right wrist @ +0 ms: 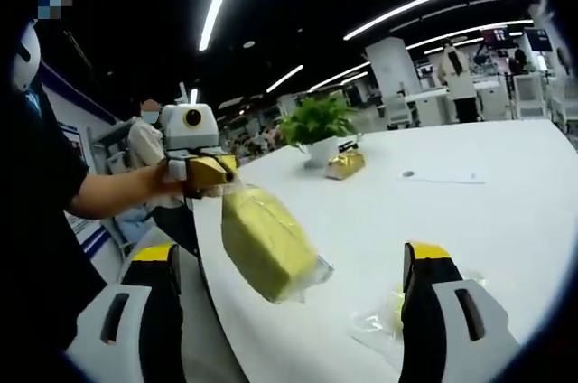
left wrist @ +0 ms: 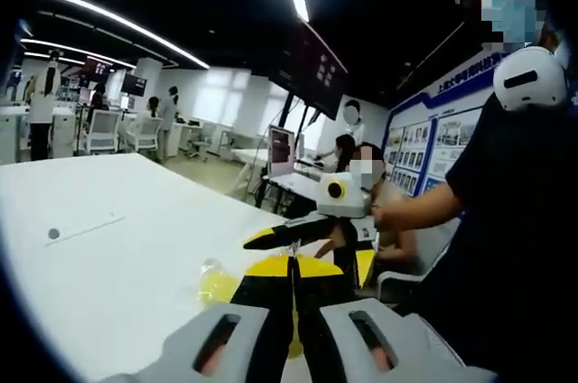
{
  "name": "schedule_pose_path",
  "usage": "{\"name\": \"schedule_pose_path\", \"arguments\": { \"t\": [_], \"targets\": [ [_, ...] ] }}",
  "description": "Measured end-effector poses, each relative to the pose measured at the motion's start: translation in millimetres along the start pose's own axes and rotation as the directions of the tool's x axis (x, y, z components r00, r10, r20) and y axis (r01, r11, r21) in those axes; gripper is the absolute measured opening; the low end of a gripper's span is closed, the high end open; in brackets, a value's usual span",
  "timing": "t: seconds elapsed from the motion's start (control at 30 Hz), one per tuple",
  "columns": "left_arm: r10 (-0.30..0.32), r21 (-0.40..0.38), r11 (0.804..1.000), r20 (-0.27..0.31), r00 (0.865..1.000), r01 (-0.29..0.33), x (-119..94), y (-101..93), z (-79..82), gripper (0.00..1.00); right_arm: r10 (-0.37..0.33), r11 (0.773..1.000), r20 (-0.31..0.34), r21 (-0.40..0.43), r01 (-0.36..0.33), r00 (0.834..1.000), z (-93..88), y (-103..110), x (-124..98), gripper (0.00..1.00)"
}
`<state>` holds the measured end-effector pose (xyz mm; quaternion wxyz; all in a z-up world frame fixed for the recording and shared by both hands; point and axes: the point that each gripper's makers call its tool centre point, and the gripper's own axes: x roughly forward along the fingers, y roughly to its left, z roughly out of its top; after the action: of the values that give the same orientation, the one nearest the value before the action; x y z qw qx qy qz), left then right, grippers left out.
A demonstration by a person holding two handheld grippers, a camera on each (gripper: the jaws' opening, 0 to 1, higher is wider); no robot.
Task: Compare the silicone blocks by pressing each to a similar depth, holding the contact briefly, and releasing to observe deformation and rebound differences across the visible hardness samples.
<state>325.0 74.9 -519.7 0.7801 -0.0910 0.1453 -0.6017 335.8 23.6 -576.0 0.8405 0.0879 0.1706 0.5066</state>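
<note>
We have the white table (right wrist: 506, 211) in front of us, and above it our left gripper (right wrist: 212, 175) has its fingers clenched on the bagged yellow silicone block (right wrist: 266, 243), lifting it clear, likely to place it for pressing. Our right gripper (right wrist: 289, 311) waits with fingers released wide, while a smaller bagged sample (right wrist: 388, 315) lies on the table.

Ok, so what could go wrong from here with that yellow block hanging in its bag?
1. The left gripper pinches the bagged yellow block by its top end alone, tilted at the table edge; it could slip and drop.
2. A second bagged sample lies beside the open right gripper, near the edge, and might get knocked off.
</note>
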Motion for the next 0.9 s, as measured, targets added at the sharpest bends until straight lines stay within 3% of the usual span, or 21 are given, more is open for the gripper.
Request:
{"name": "schedule_pose_path", "arguments": {
  "t": [0.27, 0.37, 0.5, 0.6, 0.67, 0.77, 0.9],
  "targets": [
    [0.032, -0.053, 0.998, -0.008, 0.999, -0.032, -3, 11.3, -19.3, 0.0, -0.057, 0.998, -0.017, 0.008, 0.057, 0.998, -6.0, -19, -20, 0.95],
    [0.076, -0.091, 0.993, -0.013, 0.997, -0.077, -4, 25.5, -33.8, 0.0, -0.017, 0.999, -0.093, 0.045, 0.022, 0.996, -20.4, -13, -27, 0.82],
    [0.11, -0.141, 0.983, -0.074, 0.991, -0.12, -2, 39.8, -65.1, 0.0, -0.043, 0.999, -0.062, 0.01, 0.044, 0.997, -20.1, -13, -31, 0.91],
    [0.132, -0.162, 0.976, -0.083, 0.988, -0.144, -3, 49.3, -78.9, 0.0, -0.05, 0.998, -0.061, 0.026, 0.051, 0.997, -22.1, -14, -35, 0.89],
    [0.157, -0.244, 0.957, -0.008, 0.988, -0.154, -6, 57.7, -73.3, 0.0, -0.054, 0.998, -0.061, 0.024, 0.056, 0.997, -23.2, -14, -38, 0.88],
    [0.198, -0.246, 0.951, 0.024, 0.98, -0.187, -13, 70.1, -72.0, 0.0, -0.062, 0.998, -0.061, 0.024, 0.064, 0.996, -24.9, -16, -42, 0.87],
    [0.301, -0.305, 0.913, 0.058, 0.952, -0.27, -28, 95.7, -70.6, 0.0, -0.078, 0.996, -0.058, 0.031, 0.08, 0.995, -26.5, -17, -47, 0.87]
  ]
}}
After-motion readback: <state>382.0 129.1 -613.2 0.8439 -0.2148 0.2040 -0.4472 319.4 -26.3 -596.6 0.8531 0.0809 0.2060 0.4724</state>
